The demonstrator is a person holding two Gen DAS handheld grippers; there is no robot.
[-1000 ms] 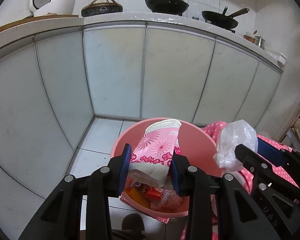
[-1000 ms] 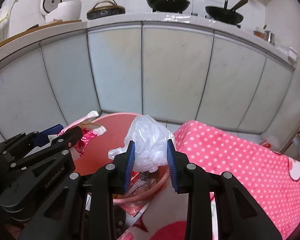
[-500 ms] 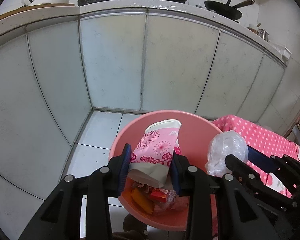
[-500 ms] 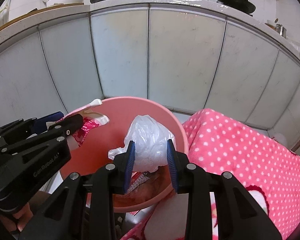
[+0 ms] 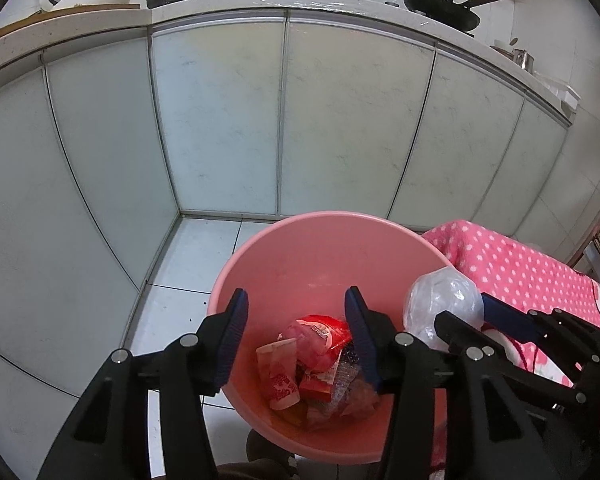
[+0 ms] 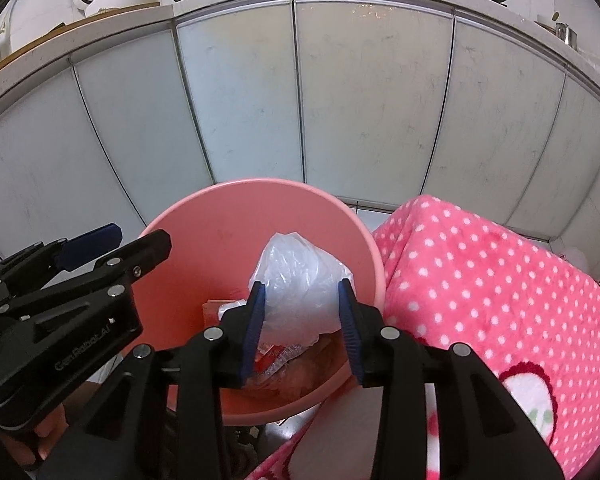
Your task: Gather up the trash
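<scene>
The left gripper (image 5: 296, 316) is released, its jaws opening over the pink bin (image 5: 324, 240); the paper cup (image 5: 278, 374) lies inside at 6 o'clock. The clear plastic bag (image 6: 296, 276) is grasped by the right gripper (image 6: 302, 304), whose jaws are opening.

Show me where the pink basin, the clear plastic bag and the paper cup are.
pink basin (image 5: 300, 256): left wrist view, bare inner wall.
clear plastic bag (image 6: 296, 280): right wrist view, crumpled middle.
paper cup (image 5: 279, 376): left wrist view, its printed side, lying among the trash.
</scene>
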